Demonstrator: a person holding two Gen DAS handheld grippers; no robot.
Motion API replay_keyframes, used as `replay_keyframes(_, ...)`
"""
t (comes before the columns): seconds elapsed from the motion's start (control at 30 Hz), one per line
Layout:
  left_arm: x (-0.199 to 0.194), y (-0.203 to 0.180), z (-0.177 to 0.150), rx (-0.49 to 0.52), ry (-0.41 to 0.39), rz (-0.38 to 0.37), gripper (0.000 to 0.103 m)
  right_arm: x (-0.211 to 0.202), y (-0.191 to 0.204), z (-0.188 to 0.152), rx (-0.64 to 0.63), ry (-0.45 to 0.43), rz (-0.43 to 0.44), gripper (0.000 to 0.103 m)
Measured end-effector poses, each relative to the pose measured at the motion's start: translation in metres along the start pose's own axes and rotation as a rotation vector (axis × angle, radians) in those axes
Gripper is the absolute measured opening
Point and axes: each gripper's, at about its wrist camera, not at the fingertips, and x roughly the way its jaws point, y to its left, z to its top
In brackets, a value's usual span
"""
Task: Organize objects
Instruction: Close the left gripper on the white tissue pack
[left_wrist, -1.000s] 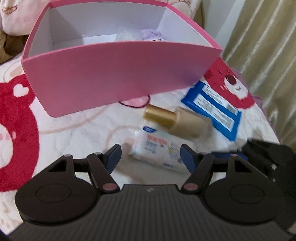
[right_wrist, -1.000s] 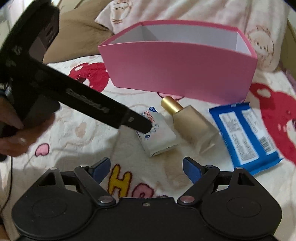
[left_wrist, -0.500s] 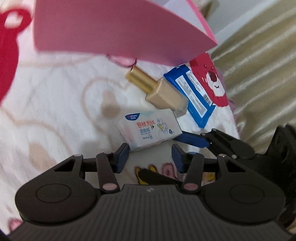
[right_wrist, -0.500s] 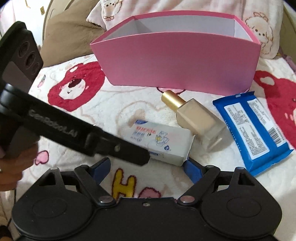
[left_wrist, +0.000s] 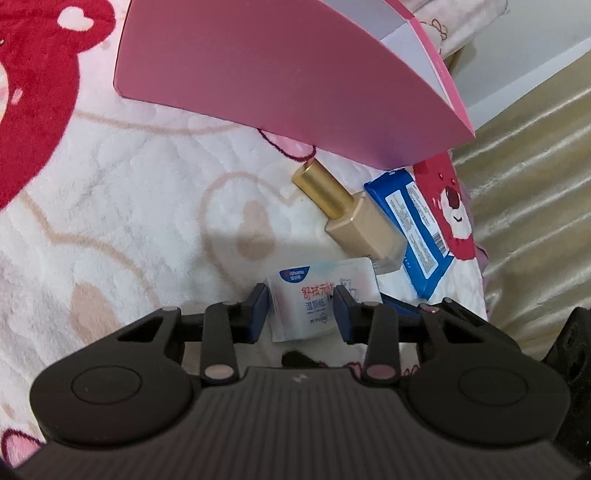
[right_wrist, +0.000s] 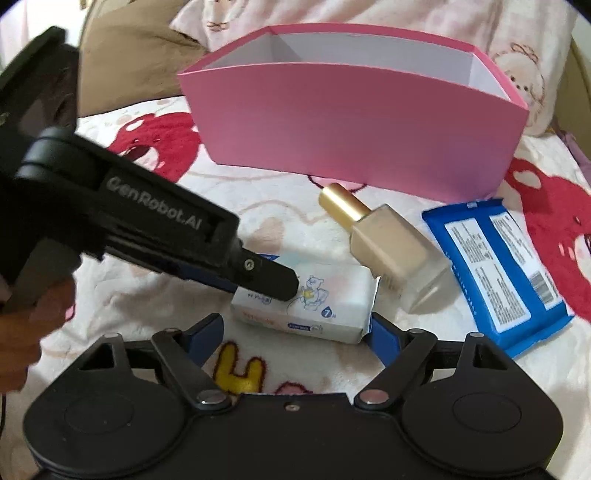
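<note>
A small white wipes pack (left_wrist: 325, 291) lies on the blanket in front of the pink box (left_wrist: 280, 81). My left gripper (left_wrist: 301, 312) has its fingers on either side of the pack's near end, closing on it; its black arm (right_wrist: 147, 229) also crosses the right wrist view. The pack (right_wrist: 325, 302) lies just ahead of my right gripper (right_wrist: 295, 330), which is open and empty. A gold-capped foundation bottle (right_wrist: 384, 247) lies beside the pack, and a blue wipes pack (right_wrist: 502, 269) lies to its right.
The pink box (right_wrist: 354, 122) stands open at the back on a white and red bear-print blanket (left_wrist: 110, 221). Pillows (right_wrist: 524, 66) lie behind it. A gold curtain (left_wrist: 532, 206) hangs at the right.
My left gripper has moved down onto the white wipes pack and narrowed around it. The pack has turned on the blanket. My right gripper has come closer to the pack.
</note>
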Motion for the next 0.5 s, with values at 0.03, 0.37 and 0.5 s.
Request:
replay_keyframes(0.03,0.000,0.000,-0.001,-0.008,-0.001,0.002,0.037,0.002,0.000,0.000,0.005,-0.001,-0.007,0.084)
replay_keyframes(0.37,-0.004,-0.014,-0.013,-0.001,-0.039,0.042,0.037,0.004,0.000,-0.006,-0.029,-0.011,-0.001,0.084)
replay_keyframes(0.5,-0.009,-0.017,-0.016,0.005,-0.016,0.032,0.037,0.000,0.002,-0.005,-0.035,0.004,0.015,0.085)
